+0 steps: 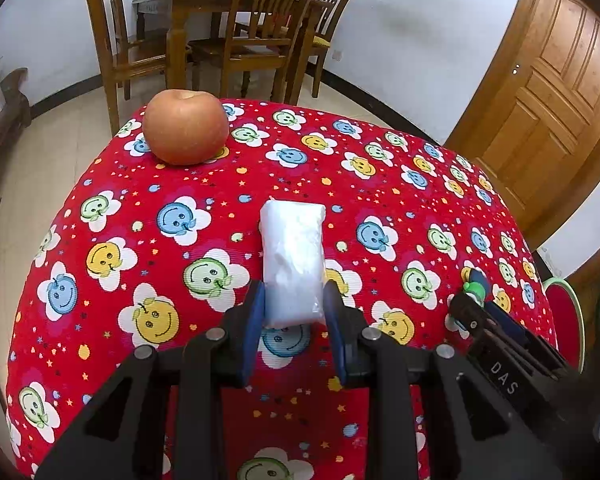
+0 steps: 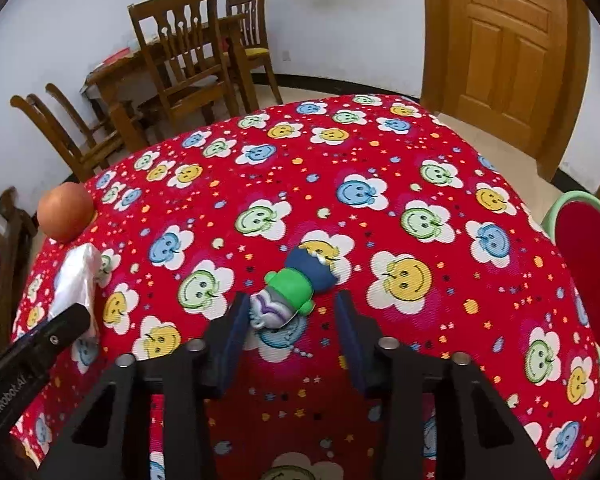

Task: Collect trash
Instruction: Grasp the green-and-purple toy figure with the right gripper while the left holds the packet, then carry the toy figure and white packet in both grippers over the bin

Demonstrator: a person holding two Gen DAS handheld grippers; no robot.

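The left gripper fingers are squeezing the near end of a white plastic packet lying on the table. The right gripper fingers are sitting wide apart around a small toy, maybe brushing it. An apple is sitting near the far edge.

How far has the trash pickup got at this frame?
Nothing looks collected yet. The left gripper has its fingers on both sides of the white plastic packet; the right gripper is open around the small toy figure. The apple sits untouched. No bin is visible.
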